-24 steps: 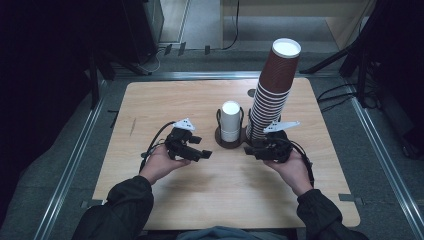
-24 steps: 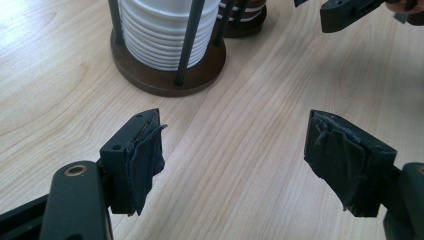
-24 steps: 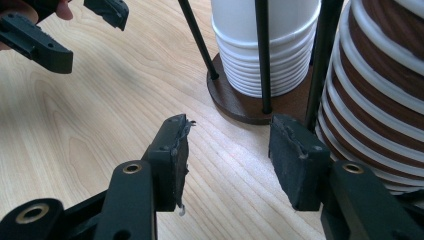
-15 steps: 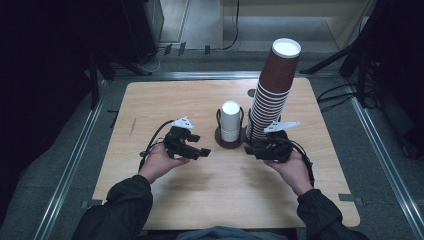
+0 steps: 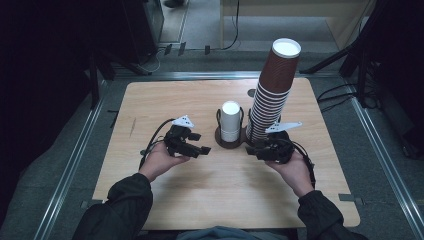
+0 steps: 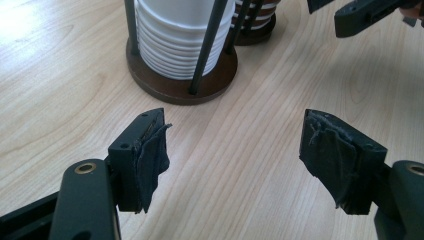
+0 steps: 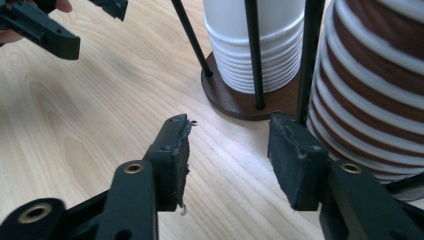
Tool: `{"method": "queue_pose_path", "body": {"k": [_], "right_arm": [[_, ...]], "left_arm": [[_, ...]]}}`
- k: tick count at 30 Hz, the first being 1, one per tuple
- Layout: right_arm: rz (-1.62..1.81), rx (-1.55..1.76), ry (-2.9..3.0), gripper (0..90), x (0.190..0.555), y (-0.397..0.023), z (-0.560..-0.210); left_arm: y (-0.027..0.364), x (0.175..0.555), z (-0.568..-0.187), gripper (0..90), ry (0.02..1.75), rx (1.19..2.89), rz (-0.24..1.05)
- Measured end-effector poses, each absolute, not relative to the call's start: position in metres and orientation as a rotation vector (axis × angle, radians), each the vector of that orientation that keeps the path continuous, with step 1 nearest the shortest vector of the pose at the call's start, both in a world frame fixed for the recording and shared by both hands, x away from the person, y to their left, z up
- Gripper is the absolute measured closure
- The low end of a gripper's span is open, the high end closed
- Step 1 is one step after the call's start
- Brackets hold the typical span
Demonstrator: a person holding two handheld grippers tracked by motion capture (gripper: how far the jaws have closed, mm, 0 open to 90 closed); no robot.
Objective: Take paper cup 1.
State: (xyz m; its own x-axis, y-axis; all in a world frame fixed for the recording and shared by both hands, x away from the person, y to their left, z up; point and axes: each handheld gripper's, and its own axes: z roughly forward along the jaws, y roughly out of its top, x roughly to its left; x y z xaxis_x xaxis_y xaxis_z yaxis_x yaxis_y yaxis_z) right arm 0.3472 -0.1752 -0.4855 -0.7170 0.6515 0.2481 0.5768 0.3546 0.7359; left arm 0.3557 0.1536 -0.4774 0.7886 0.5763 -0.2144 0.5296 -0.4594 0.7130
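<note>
A stack of white paper cups (image 5: 230, 120) stands inside a dark wire holder on a round brown base (image 5: 223, 143) at the table's middle. Right beside it rises a tall, leaning tower of brown paper cups (image 5: 272, 90). My left gripper (image 5: 200, 143) hovers left of the holder, pointing toward it, jaws apart with nothing between them (image 6: 235, 150). My right gripper (image 5: 254, 148) sits at the foot of the brown tower, open and holding nothing (image 7: 227, 145). In the right gripper view the white cups (image 7: 250, 45) and brown cups (image 7: 370, 90) stand just beyond the jaws.
The wooden table (image 5: 165, 100) is rimmed by a metal frame (image 5: 75, 160). Bare wood lies left of and in front of the holder. Dark stands and cables (image 5: 345, 90) sit on the floor beyond the table's right and far edges.
</note>
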Motion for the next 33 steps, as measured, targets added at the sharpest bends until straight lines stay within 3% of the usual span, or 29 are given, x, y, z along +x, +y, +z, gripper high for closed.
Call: {"method": "queue_pose_path", "body": {"k": [10,22,33], "right_arm": [[1.281,1.099,2.511,62.0,0.341,-0.16,-0.487],[1.267,1.144,2.408,85.7,0.342,-0.12,-0.496],[1.259,1.181,2.253,89.2,0.346,-0.105,-0.503]], "left_arm": [[0.148,0.366,-0.467,24.8,0.796,2.148,0.085],[0.141,0.392,-0.425,19.7,0.738,2.154,0.106],[0.116,0.417,-0.404,17.3,0.696,2.2,0.116]]}}
